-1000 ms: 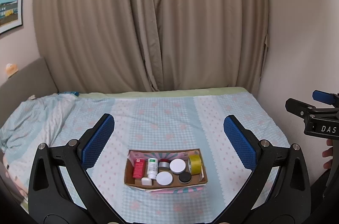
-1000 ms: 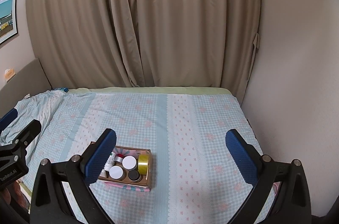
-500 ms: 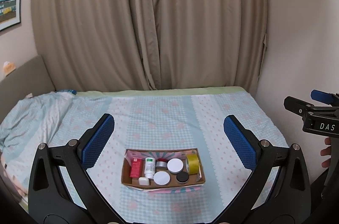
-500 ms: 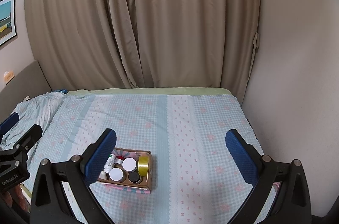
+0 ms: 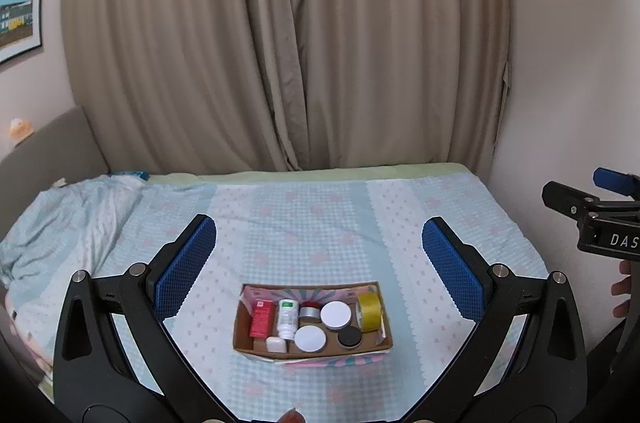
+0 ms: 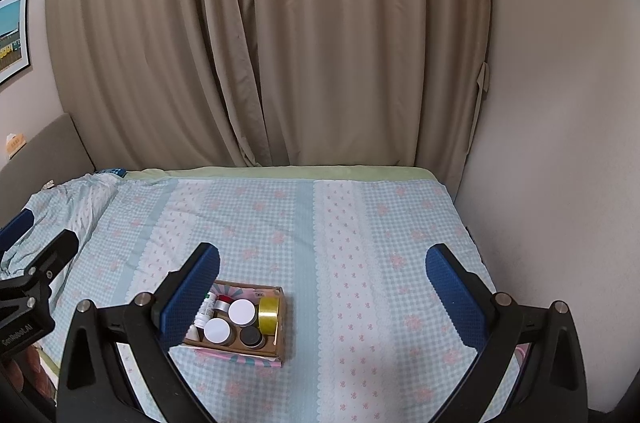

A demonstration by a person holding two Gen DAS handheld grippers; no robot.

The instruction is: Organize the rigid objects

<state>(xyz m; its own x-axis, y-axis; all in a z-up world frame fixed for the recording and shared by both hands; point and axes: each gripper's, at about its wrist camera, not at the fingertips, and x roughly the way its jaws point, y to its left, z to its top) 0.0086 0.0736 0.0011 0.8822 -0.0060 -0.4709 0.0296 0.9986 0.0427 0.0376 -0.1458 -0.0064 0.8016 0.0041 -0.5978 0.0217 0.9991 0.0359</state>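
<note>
A shallow cardboard box (image 5: 384, 343) sits on the bed near its front edge. It holds a red carton (image 5: 262, 319), a white bottle (image 5: 287, 318), a yellow tape roll (image 5: 369, 311), white-lidded jars (image 5: 335, 315), a black lid (image 5: 349, 336) and a silver tin (image 5: 309, 313). My left gripper (image 5: 319, 253) is open and empty, raised above and behind the box. My right gripper (image 6: 322, 275) is open and empty, to the right of the box (image 6: 278, 341), where its left finger (image 6: 192, 293) hides the box's left end.
The bed (image 5: 320, 215) has a checked blue and pink cover. A crumpled blanket (image 5: 60, 223) lies at the left. Beige curtains (image 5: 288, 43) hang behind, a wall (image 6: 560, 143) runs along the right side, and a grey headboard (image 5: 44, 147) is at the left.
Both grippers have tilted up and back a little, so the box sits slightly lower in view. Both stay open and empty. The box's contents have not moved.
</note>
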